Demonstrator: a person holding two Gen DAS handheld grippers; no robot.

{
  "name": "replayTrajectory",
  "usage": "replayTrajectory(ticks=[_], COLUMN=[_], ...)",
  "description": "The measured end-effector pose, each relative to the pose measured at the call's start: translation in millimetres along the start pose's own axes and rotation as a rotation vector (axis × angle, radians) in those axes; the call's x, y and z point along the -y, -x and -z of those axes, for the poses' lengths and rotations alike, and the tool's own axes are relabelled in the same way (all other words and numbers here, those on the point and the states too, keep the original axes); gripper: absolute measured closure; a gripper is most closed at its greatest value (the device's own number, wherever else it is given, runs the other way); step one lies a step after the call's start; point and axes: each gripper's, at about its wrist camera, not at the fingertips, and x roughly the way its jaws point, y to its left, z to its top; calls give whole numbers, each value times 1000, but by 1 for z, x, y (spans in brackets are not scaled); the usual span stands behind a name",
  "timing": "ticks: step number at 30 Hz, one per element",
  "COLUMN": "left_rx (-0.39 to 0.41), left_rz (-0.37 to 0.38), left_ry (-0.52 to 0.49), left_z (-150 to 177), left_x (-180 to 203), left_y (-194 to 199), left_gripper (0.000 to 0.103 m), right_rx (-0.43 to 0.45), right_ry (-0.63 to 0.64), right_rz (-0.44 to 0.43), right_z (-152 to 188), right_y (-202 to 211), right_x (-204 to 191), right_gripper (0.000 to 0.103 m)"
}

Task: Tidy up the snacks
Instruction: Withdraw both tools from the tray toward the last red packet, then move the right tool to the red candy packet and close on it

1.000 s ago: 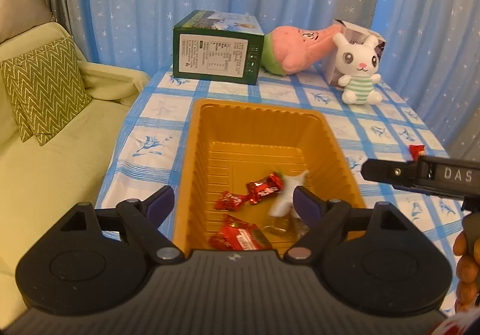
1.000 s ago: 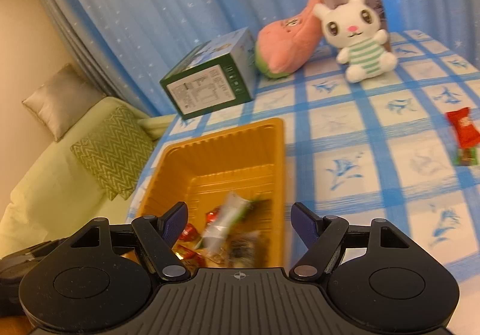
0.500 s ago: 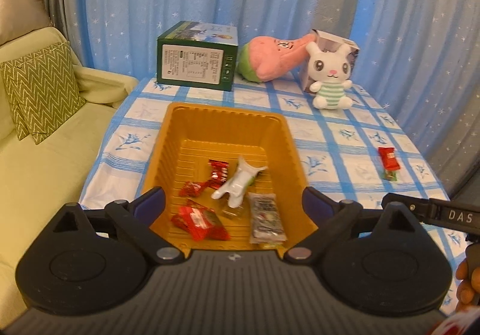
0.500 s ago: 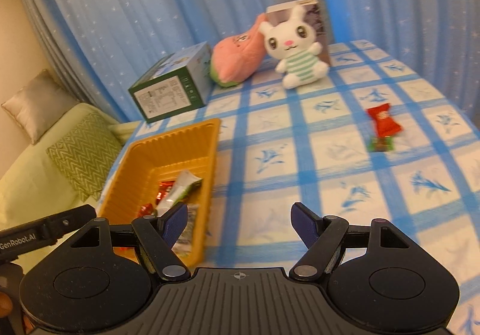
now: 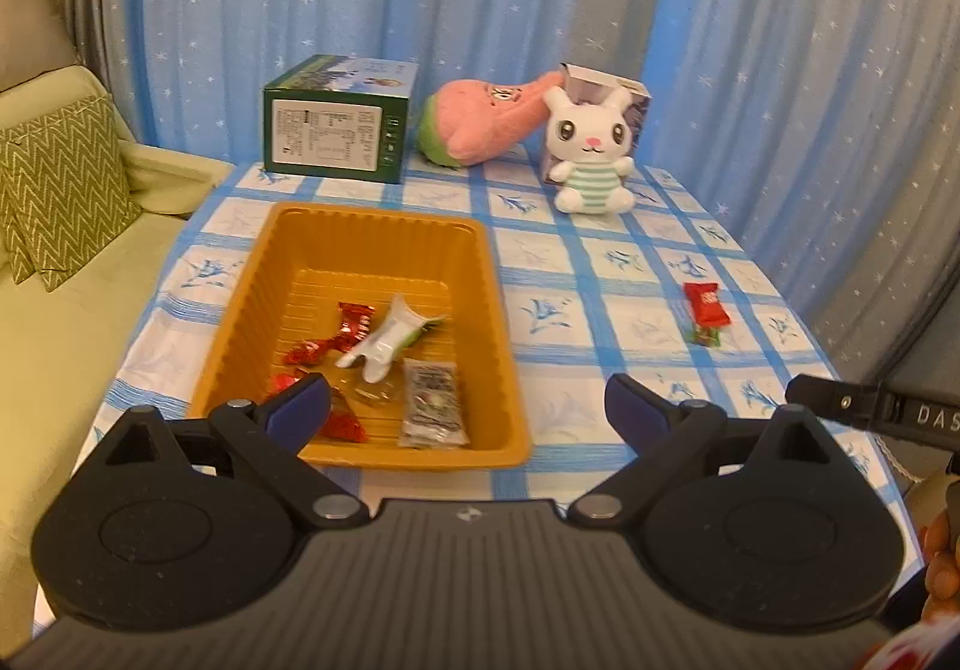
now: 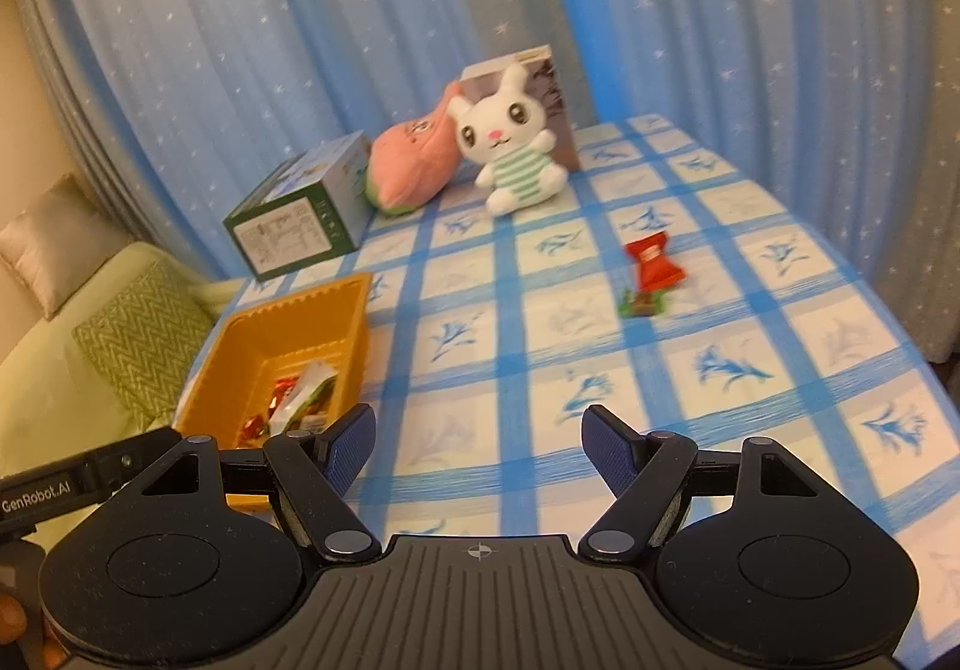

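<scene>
From my left tongs (image 5: pixel 468 409) I look straight down into the orange tray (image 5: pixel 507 370) on the bench (image 5: pixel 576 418), and its whole floor shows: several red candies (image 5: pixel 357 323), a white and green packet (image 5: pixel 390 340) lying across them, and a flat grey sachet (image 5: pixel 433 405) near the front wall. These tongs stand wide with nothing between the pads. My right tongs (image 6: pixel 479 451) also stand apart and empty, over bare blue-checked cloth; from here the tray (image 6: pixel 354 322) sits off to the left, its near wall hiding most of the contents (only the packet (image 6: pixel 306 388) and a bit of red peek out). This view gives the clearer look at the one red-wrapped snack (image 6: pixel 651 265) lying on the cloth, well apart from the tray, with a small green-ended piece (image 6: pixel 642 303) just in front of it. Both views show the green box (image 5: pixel 336 130), pink plush (image 5: pixel 480 121) and white bunny (image 5: pixel 591 148) along the far edge.
</scene>
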Motion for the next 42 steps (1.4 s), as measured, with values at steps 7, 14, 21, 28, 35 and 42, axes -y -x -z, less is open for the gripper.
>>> replayTrajectory(ticks=[7,14,21,28,35,42], left_rx=[-23,-41,-42,-53,-65,-83], left_rz=[41,76,95,118,142,166], left_ry=[-36,-57,-75,-89,-103,-119], left_z=[4,6,5,4,3,1], left_x=[26,47,67,86,105,123], left_y=[5,0,-7,-19,-33,-54], left_gripper=[6,6,6,6,6,6], right_rx=[30,43,58,56,56,42], right_ry=[-15,-41,-62,-84,-96,-105], right_rz=[33,60,88,111,136,166], right_z=[0,1,0,0,0,-3], right_y=[21,30,36,35,32,19], right_x=[21,41,60,77,96,117], right_gripper=[27,27,27,27,27,27])
